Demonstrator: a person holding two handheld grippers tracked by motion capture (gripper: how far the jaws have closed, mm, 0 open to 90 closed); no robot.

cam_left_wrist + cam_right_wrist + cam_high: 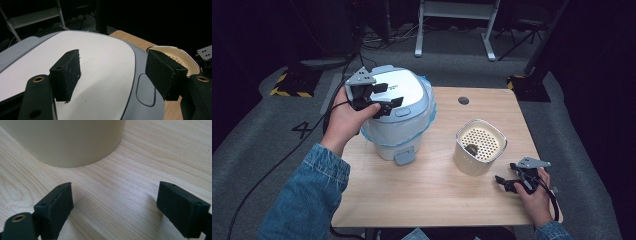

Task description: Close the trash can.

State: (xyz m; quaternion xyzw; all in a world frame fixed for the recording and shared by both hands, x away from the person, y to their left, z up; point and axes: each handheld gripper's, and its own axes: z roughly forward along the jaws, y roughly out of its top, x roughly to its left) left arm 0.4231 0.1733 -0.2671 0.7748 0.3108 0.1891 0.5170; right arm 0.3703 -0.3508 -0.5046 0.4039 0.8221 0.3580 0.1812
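Note:
A white and blue-grey cooker (399,112) with its lid shut stands on the left half of the wooden table (437,200). My left gripper (386,97) hovers just over the lid (100,62), open, with nothing between its pads. A cream perforated basket (480,146) stands right of centre with a small dark item (471,149) inside. My right gripper (504,182) rests low on the table just right of and nearer than the basket (65,140), open, its jaws wide apart over bare wood.
A grey latch tab (404,156) juts from the cooker's front. A dark round grommet (463,100) sits near the table's far edge. Beyond the table lie grey carpet, cables and a white desk frame (457,20).

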